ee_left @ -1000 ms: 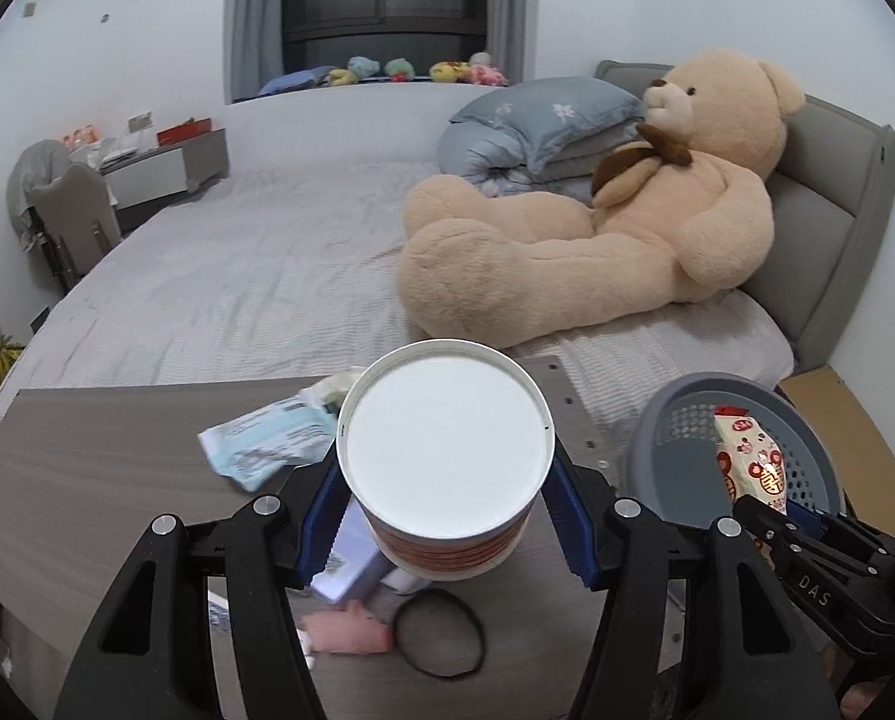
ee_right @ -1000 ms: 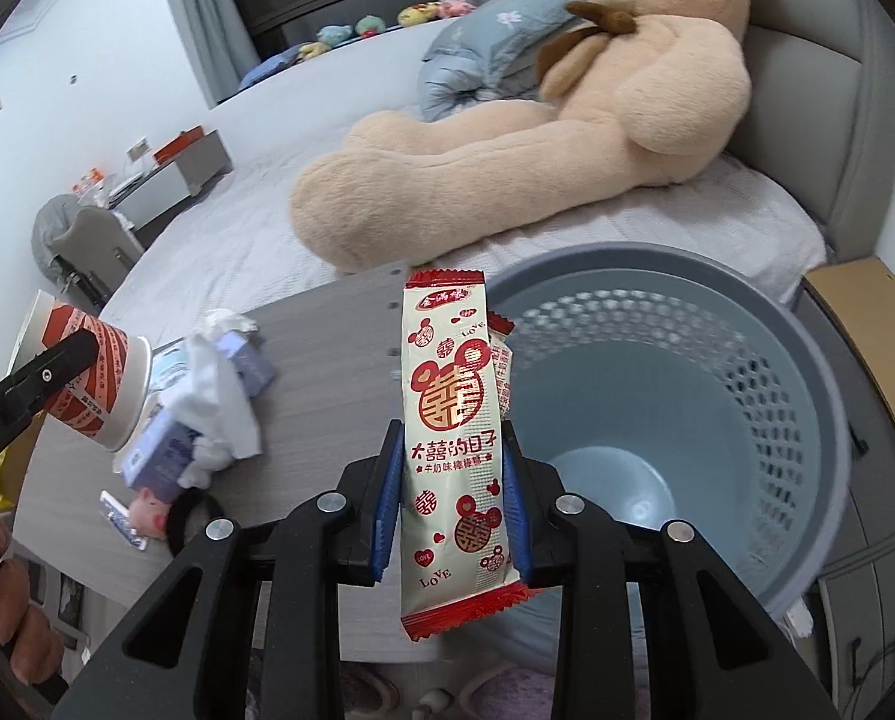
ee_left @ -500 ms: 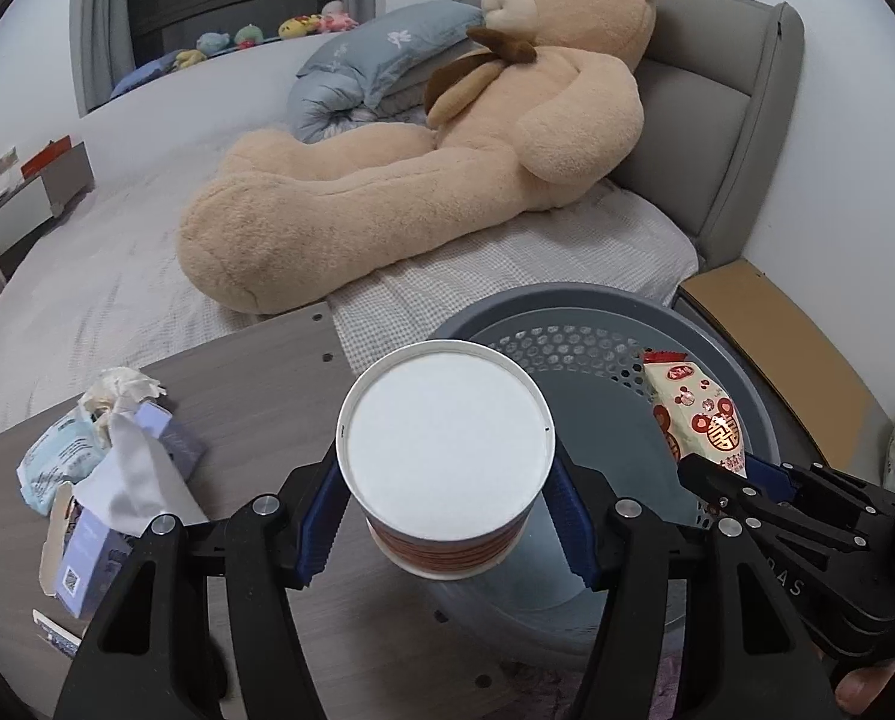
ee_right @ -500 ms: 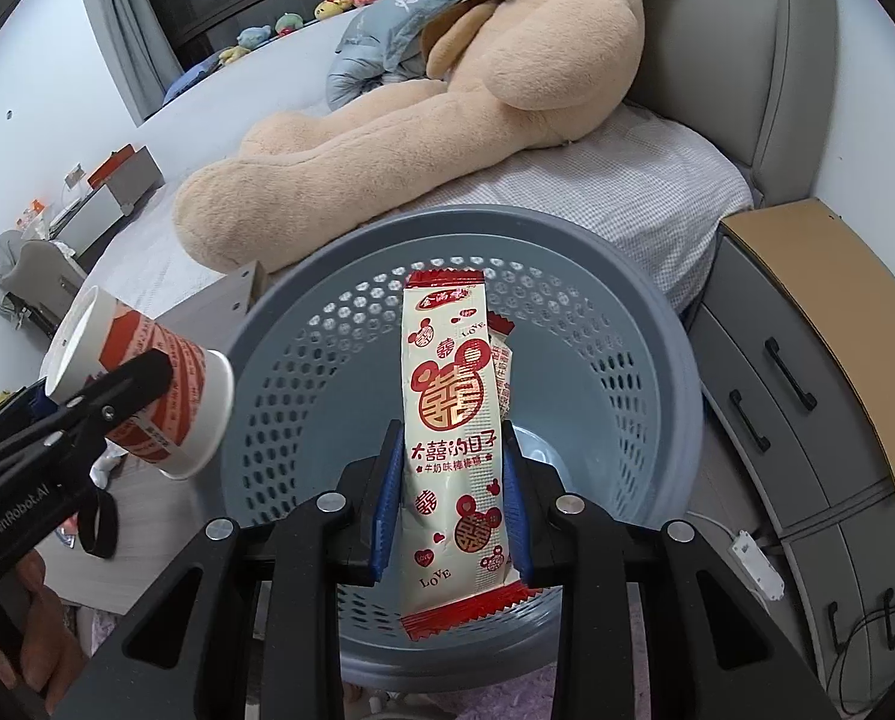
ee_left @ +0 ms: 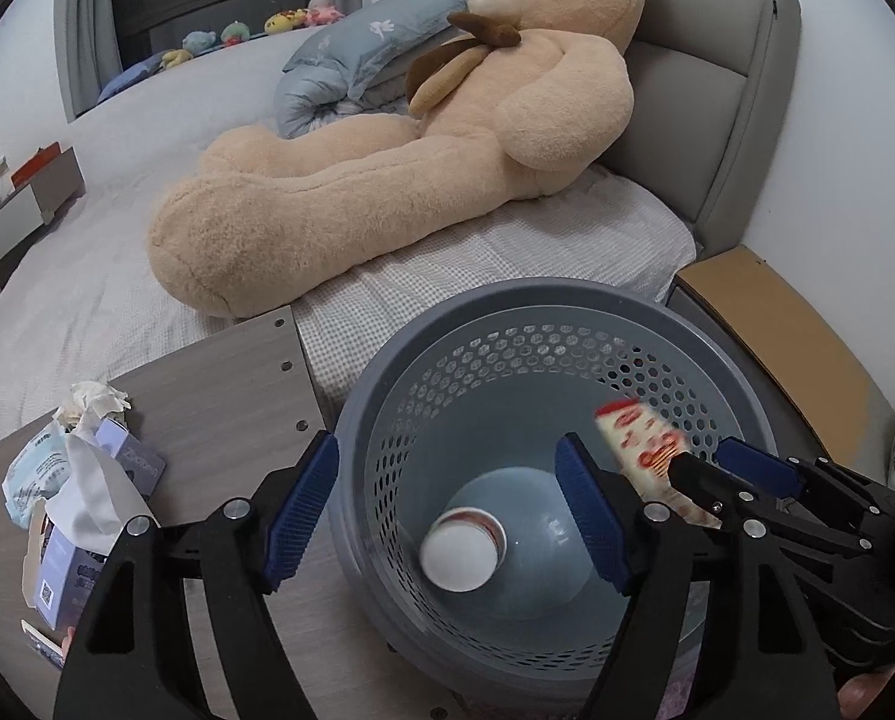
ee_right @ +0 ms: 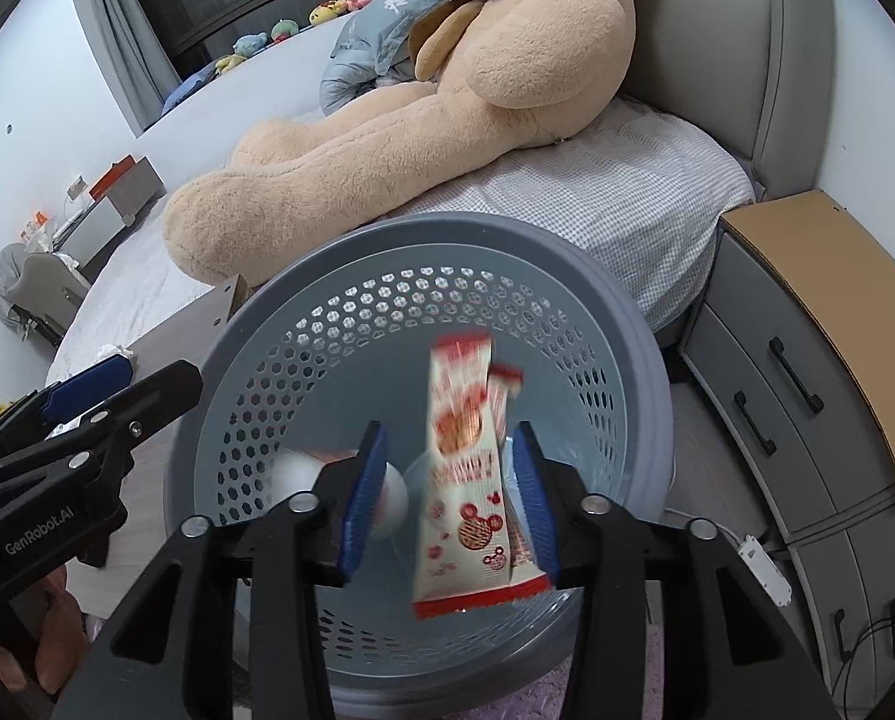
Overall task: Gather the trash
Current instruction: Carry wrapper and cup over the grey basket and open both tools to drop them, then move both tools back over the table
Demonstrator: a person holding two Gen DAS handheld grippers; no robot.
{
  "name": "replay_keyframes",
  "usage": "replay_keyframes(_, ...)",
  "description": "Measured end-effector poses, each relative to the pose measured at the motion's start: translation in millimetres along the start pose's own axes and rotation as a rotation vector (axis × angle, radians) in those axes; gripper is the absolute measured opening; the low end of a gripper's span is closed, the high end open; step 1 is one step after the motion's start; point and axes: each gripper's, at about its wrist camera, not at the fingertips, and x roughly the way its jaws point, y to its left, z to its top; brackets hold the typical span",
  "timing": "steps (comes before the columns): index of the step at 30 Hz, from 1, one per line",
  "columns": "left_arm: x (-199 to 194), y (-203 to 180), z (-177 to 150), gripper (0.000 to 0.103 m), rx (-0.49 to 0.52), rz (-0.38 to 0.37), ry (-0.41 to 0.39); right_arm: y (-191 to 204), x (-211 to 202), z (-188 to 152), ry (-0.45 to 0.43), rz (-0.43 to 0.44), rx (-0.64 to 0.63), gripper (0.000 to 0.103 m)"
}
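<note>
A paper cup (ee_left: 464,550) lies on its side at the bottom of the grey bin (ee_left: 645,306), and a blurred red-and-white snack wrapper (ee_right: 468,468) hangs loose between the spread fingers of the right gripper (ee_right: 447,495), touching neither. The left gripper (ee_left: 450,510) points down over the bin's left rim, its fingers wide apart and empty. Tissues (ee_left: 96,468) and small boxes (ee_left: 69,576) sit on the counter (ee_left: 231,384) left of the bin.

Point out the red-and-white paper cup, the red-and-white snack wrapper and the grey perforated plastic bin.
Red-and-white paper cup (ee_left: 463,549), left wrist view, white base.
Red-and-white snack wrapper (ee_right: 465,480), right wrist view, printed middle.
Grey perforated plastic bin (ee_left: 507,372), left wrist view, far inner wall.
</note>
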Motion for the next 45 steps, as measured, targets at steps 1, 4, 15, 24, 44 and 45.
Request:
replay_keyframes(1, 0.4, 0.6, 0.1, 0.073, -0.002, 0.005, 0.002, -1.0, 0.0, 0.4, -0.001, 0.0, 0.001, 0.045)
replay_keyframes(4, 1.8, 2.4, -0.4, 0.073, -0.01, 0.014, 0.008, -3.1, 0.9, -0.2, 0.001, 0.0, 0.004, 0.045)
replay_keyframes(15, -1.2, 3.6, -4.3, 0.079, -0.019, 0.027, 0.004, -4.3, 1.4, -3.9, 0.006, 0.0, 0.015, 0.045)
replay_keyframes(24, -13.4, 7.3, -8.5, 0.081, -0.027, 0.033, -0.009, -2.4, -3.9, -5.7, 0.0, -0.001, 0.012, 0.045)
replay_keyframes(44, -61.2, 38.4, -26.8, 0.094, -0.085, 0.061, -0.085, 32.4, -40.1, -25.3, -0.057, 0.011, -0.031, 0.059)
replay_keyframes(45, -63.5, 41.1, -28.5, 0.095, -0.089, 0.065, -0.087, 34.7, -40.9, -26.4, -0.058, 0.014, -0.035, 0.06)
